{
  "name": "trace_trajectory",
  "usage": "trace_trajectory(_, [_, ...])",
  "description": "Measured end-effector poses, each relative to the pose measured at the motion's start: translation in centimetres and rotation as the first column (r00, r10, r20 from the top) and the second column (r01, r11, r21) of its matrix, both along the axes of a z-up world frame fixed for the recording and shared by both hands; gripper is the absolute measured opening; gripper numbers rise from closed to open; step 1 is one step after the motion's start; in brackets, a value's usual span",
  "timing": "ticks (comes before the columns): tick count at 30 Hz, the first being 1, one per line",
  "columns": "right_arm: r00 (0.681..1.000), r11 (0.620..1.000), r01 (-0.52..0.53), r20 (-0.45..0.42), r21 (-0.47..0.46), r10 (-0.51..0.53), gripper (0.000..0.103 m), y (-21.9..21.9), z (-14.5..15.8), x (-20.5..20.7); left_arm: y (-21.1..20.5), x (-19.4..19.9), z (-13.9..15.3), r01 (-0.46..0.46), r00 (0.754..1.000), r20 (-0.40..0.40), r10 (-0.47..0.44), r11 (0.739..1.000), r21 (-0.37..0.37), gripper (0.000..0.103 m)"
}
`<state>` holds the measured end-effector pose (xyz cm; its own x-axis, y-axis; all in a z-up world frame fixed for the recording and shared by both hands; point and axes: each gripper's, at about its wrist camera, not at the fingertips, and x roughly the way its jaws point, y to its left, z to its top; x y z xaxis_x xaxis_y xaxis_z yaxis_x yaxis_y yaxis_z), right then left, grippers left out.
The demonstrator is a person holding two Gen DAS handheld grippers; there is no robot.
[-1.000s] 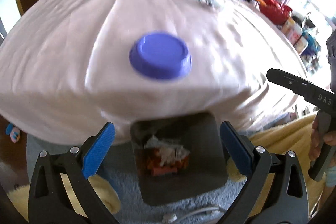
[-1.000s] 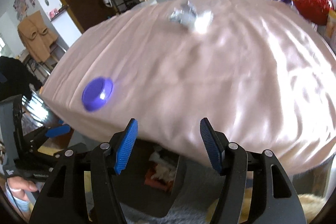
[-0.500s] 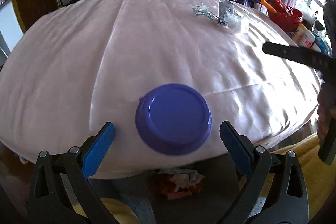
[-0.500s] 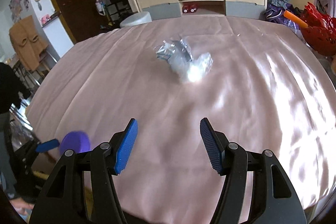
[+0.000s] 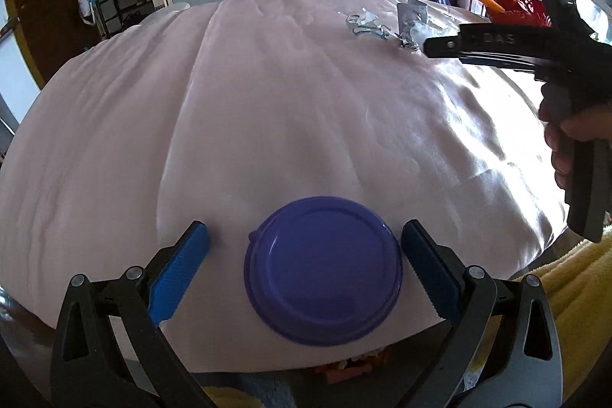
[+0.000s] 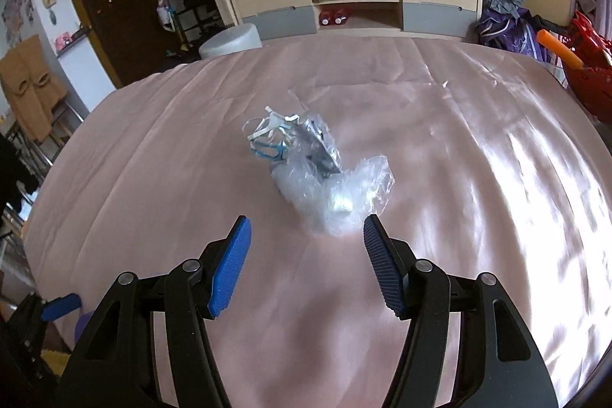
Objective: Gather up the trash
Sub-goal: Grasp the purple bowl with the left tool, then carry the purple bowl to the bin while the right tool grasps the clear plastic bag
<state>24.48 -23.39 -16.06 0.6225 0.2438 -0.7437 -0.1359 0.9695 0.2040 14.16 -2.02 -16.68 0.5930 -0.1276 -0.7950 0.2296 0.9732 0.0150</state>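
Note:
A round purple lid (image 5: 323, 270) lies flat on the pink bedsheet (image 5: 267, 102) near its front edge. My left gripper (image 5: 302, 236) is open around it, one blue pad on each side, neither pressing on it. Further back lies a crumpled clear plastic wrapper with white and blue strips (image 6: 329, 178), which the left wrist view shows as a small heap of plastic scraps (image 5: 386, 25). My right gripper (image 6: 306, 236) hovers just short of it; its jaws are closing with nothing between them. A hand holds that right gripper (image 5: 432, 48) at the right.
Orange and white trash in a bin (image 5: 352, 364) peeks out below the bed's front edge. A yellow rug (image 5: 566, 293) lies at the lower right. A low cabinet (image 6: 355, 2) stands behind the bed, with red items (image 6: 589, 56) at the right.
Both grippers have moved forward over the bed. The lid now sits between the left fingers and the bin has almost dropped out of view. The right gripper has come close to the plastic.

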Motion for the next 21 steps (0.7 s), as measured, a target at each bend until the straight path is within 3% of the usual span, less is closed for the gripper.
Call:
trace_trajectory(6, [1.000, 1.000, -0.011, -0.002, 0.010, 0.011, 0.035, 0.3, -0.4, 0.1, 0.1, 0.0, 0.0, 0.001, 1.000, 0.011, -0.001, 1.000, -0.003, 0.090])
trace_trajectory(13, [1.000, 1.000, 0.003, 0.014, 0.001, -0.003, 0.020, -0.2, -0.1, 0.4, 0.4, -0.2, 0.3, -0.012, 1.000, 0.028, 0.013, 1.000, -0.005, 0.072])
trace_trajectory(21, [1.000, 1.000, -0.008, -0.006, -0.021, 0.008, 0.011, 0.1, -0.3, -0.5, 0.5, -0.9, 0.4, 0.007, 0.999, 0.037, -0.006, 1.000, -0.008, 0.071])
